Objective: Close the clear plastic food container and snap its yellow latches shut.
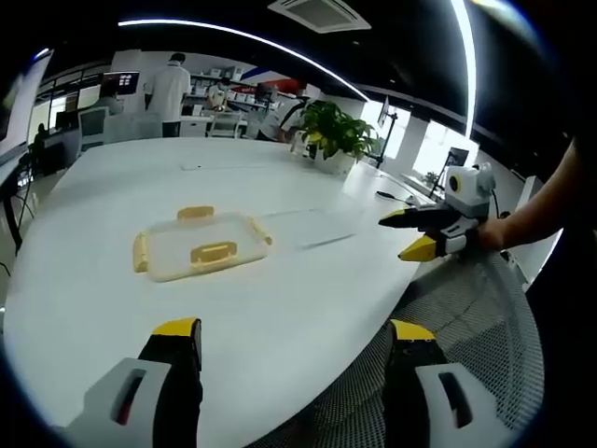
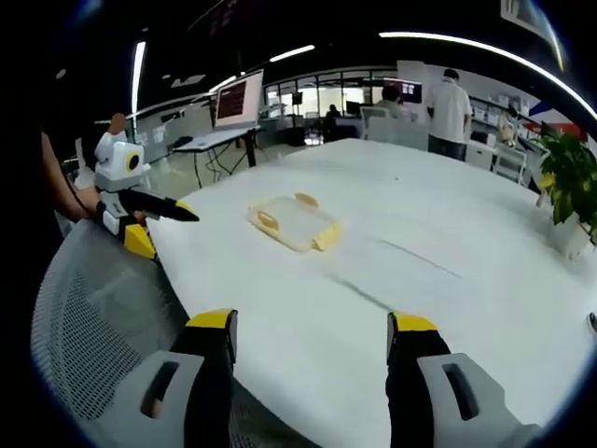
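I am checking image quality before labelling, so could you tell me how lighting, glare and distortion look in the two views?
Left gripper view: bright, even light; fisheye bends the white table edge; container sharp, soft shadow; windows blown out. Right gripper view: similar bending; ceiling strips glare; container small but clear.

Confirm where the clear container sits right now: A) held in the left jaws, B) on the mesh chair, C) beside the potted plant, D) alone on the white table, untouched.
D: the container lies on the white table, apart from both open grippers.
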A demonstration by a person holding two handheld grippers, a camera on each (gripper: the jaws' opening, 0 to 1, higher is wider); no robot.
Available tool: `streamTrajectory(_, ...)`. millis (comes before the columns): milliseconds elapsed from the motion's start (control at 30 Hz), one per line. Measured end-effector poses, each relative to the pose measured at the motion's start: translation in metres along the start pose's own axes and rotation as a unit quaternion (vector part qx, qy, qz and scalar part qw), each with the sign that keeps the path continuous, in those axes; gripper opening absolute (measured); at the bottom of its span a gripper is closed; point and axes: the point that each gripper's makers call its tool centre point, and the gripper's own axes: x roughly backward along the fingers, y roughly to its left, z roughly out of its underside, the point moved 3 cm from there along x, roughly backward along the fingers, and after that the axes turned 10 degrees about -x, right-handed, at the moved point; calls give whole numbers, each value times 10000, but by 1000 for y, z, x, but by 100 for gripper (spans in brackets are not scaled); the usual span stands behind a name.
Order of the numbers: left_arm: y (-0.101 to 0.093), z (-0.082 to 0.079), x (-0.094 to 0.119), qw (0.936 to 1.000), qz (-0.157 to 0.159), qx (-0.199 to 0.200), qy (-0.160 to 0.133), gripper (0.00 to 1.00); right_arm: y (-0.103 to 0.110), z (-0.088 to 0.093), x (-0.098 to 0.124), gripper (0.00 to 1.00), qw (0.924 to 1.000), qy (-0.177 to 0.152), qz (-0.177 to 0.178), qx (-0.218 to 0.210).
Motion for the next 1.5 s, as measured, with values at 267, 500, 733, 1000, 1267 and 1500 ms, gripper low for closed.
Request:
streamTrajectory(267, 3, 1, 2, 10000, -64, 63, -23, 76, 2, 5, -1, 63, 9998, 172, -10, 54)
streamTrajectory(500, 9, 1, 5, 9998, -163, 133, -56, 77, 9, 1, -1, 63, 9998, 123, -90, 113)
streamTrajectory(733, 10, -3, 7, 9998, -199, -42, -90, 74, 11, -4, 2, 61, 9994, 117, -172, 291)
streamTrajectory(1000, 17, 10, 5, 9985, -320, -19, 448, 74, 19, 4, 3, 59, 9926, 635, -575, 855)
streamTrajectory(1267, 8, 14, 2, 9969, 53, -273, 737, 64, 21, -6, -1, 62, 9937, 387, -932, 490)
streamTrajectory(1500, 30, -7, 5, 9983, -176, -44, 546, 69, 22, -20, -6, 69, 9932, 190, -1074, 408)
